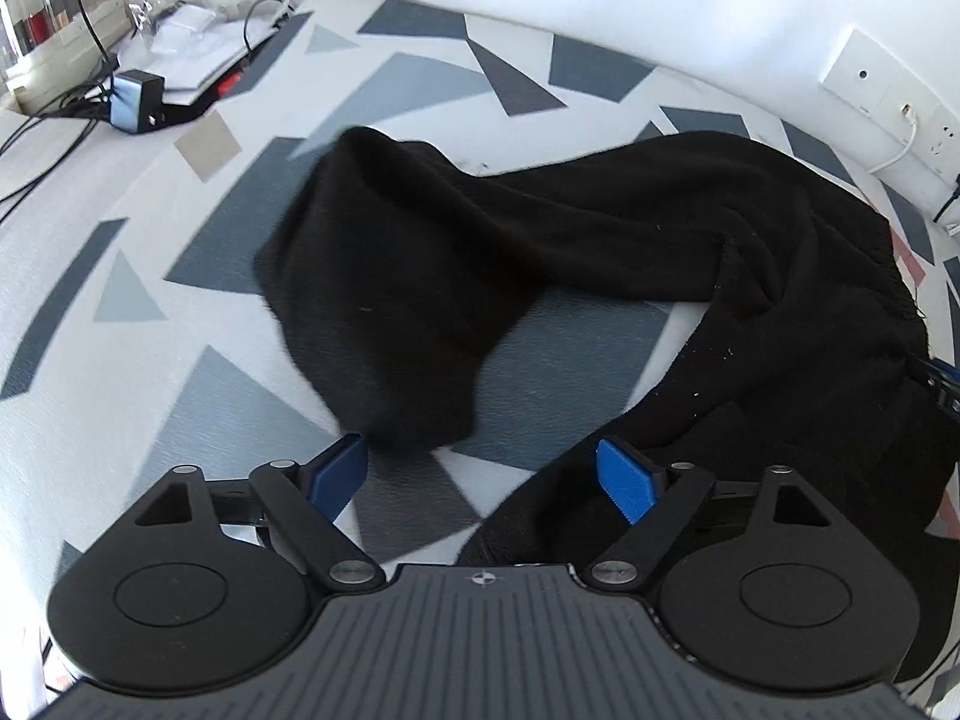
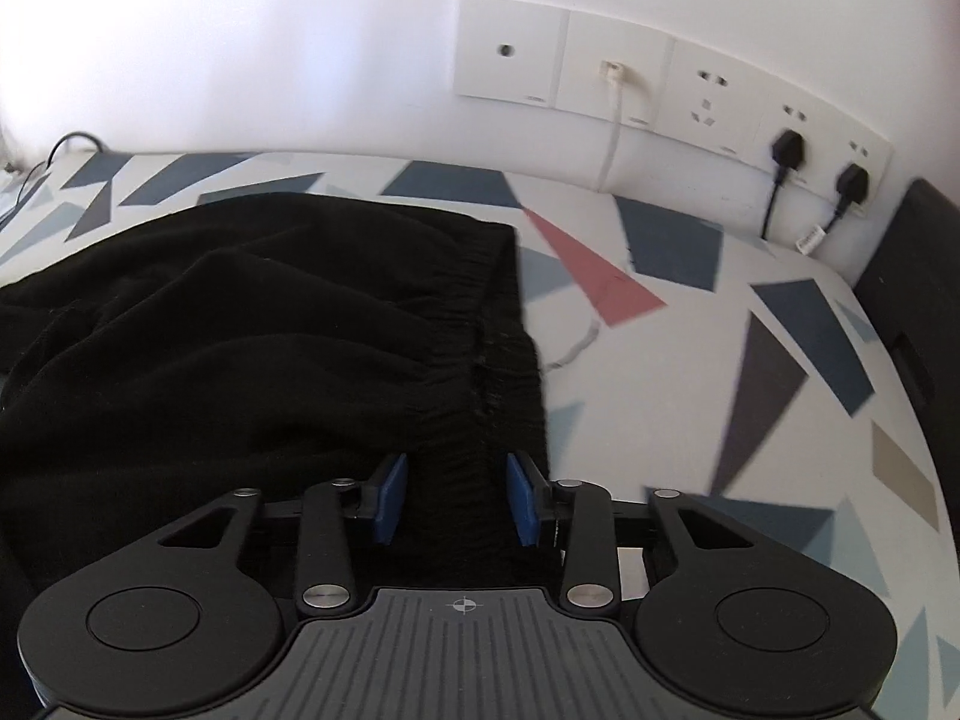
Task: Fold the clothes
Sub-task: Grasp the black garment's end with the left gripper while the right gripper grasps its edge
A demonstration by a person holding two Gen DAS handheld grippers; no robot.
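Observation:
A pair of black trousers [image 1: 540,252] lies crumpled on a surface covered with a white cloth with grey and blue triangles [image 1: 120,228]. One leg runs to the left in the left wrist view, the other bends toward the camera. My left gripper [image 1: 480,480] is open and empty, its blue pads on each side of the gap between the two legs. In the right wrist view the trousers' elastic waistband [image 2: 480,324] runs between my right gripper's [image 2: 459,498] blue pads, which stand partly apart around it.
A wall with a row of sockets and plugged cables [image 2: 672,96] stands behind the surface. A blue charger [image 1: 135,102], cables and papers lie at the far left. A dark object [image 2: 912,300] stands at the right edge.

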